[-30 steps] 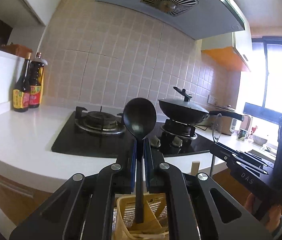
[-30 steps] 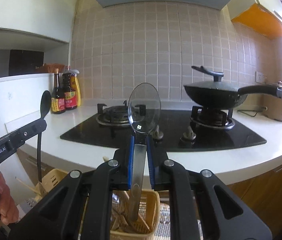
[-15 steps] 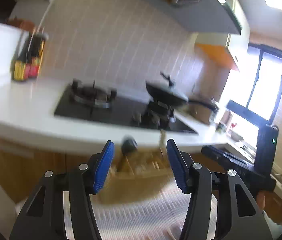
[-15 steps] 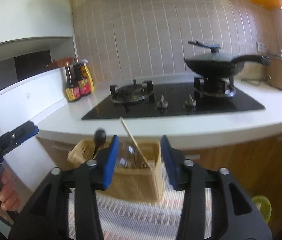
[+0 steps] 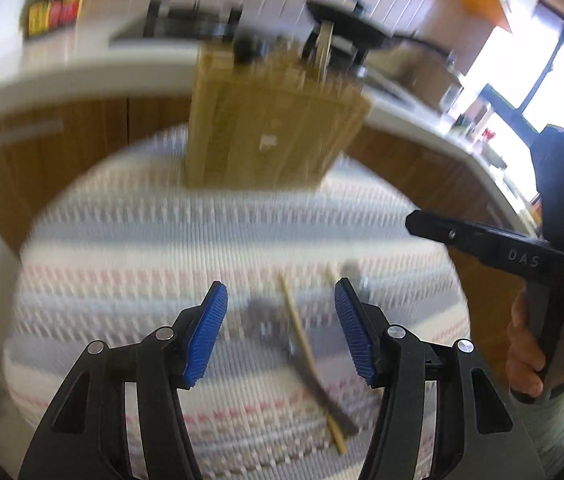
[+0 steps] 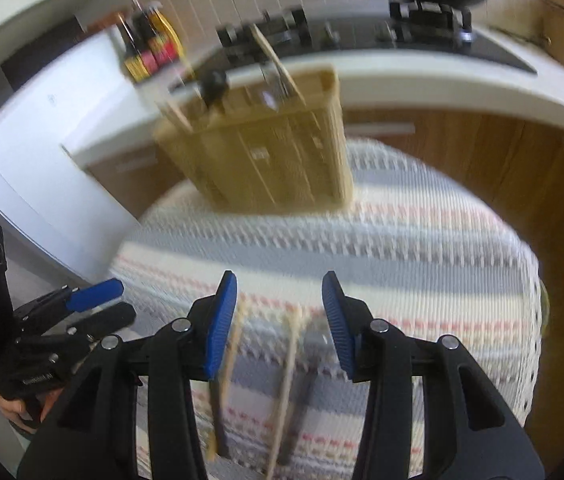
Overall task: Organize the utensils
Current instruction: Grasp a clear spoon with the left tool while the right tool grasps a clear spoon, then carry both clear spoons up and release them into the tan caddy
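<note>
**Both grippers empty above the striped mat, utensils lying beneath them**

Our left gripper (image 5: 281, 330) has its jaws wide apart with nothing between the blue pads (image 5: 206, 336). Below it, on the round striped mat (image 5: 130, 240), lie a wooden chopstick (image 5: 310, 364) and a dark-handled utensil (image 5: 322, 388), crossing one another; motion blur hides what kind of utensil it is. Our right gripper (image 6: 279, 322) is likewise spread wide and holds nothing. Under it we see several long utensils (image 6: 288, 384) lying side by side on the mat, too smeared to name.

The tan utensil basket (image 6: 266, 152) stands at the far edge of the mat, with a black ladle head (image 6: 214, 82) and wooden sticks (image 6: 278, 64) poking out of its top.

As for writing, we can read "DAS" on the side of the right gripper's body (image 5: 522, 258) in the left wrist view. The lettering on the left gripper's body (image 6: 36, 378) in the right wrist view is too blurred to read. The labels on the sauce bottles (image 6: 150, 46) on the counter are illegible too.
</note>
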### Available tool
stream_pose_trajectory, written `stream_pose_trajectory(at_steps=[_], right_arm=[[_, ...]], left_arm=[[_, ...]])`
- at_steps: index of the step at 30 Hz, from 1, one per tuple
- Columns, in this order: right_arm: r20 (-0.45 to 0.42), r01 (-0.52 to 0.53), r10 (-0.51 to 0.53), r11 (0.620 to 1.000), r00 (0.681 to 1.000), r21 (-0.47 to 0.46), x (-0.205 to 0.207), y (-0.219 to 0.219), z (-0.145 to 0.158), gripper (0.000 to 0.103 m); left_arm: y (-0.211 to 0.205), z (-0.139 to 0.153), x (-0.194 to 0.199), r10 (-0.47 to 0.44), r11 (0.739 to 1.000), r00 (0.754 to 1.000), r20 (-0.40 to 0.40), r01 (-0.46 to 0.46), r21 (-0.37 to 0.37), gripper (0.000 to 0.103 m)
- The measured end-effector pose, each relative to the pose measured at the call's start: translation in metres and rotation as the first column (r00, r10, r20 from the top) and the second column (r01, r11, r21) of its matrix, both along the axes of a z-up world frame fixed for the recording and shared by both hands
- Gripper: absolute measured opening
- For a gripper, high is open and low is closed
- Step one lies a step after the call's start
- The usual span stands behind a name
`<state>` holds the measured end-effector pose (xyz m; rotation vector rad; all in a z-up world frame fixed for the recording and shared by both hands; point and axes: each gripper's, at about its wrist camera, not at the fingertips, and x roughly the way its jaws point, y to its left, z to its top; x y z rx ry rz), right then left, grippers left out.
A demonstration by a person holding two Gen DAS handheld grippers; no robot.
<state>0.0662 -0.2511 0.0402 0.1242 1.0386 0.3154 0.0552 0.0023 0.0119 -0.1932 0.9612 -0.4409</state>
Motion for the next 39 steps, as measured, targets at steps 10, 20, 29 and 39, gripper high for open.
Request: stream_pose_trajectory(at_steps=[10, 20, 29, 39], right_arm=[[-0.162, 0.047, -0.044, 0.999, 0.986, 0.019, -0.019, -0.008, -0.075, 0.029], [-0.116, 0.031, -0.044, 0.994, 0.992, -0.109, -0.028, 0.015, -0.088, 0.022], [-0.077, -0.034, 0.015, 0.967, 0.997, -0.252, -0.041, 0.048, -0.096, 0.013], [-0.149, -0.093, 0.059, 0.968, 0.987, -0.235, -0.042, 0.045, -0.095, 0.012]], left_arm=[[-0.019, -0.07, -0.001, -0.013, 0.998, 0.987, -0.163, 0.023, 0.059, 0.051], [-0.037, -0.074, 0.003, 0.027, 0.993, 0.993, -0.117, -0.013, 0.119, 0.044], [-0.057, -0.07, 0.007, -0.011, 0.976, 0.997, -0.082, 0.029, 0.215, 0.024], [-0.05, -0.067, -0.002, -0.171, 0.934, 0.977, -0.13, 0.203, 0.295, 0.024]])
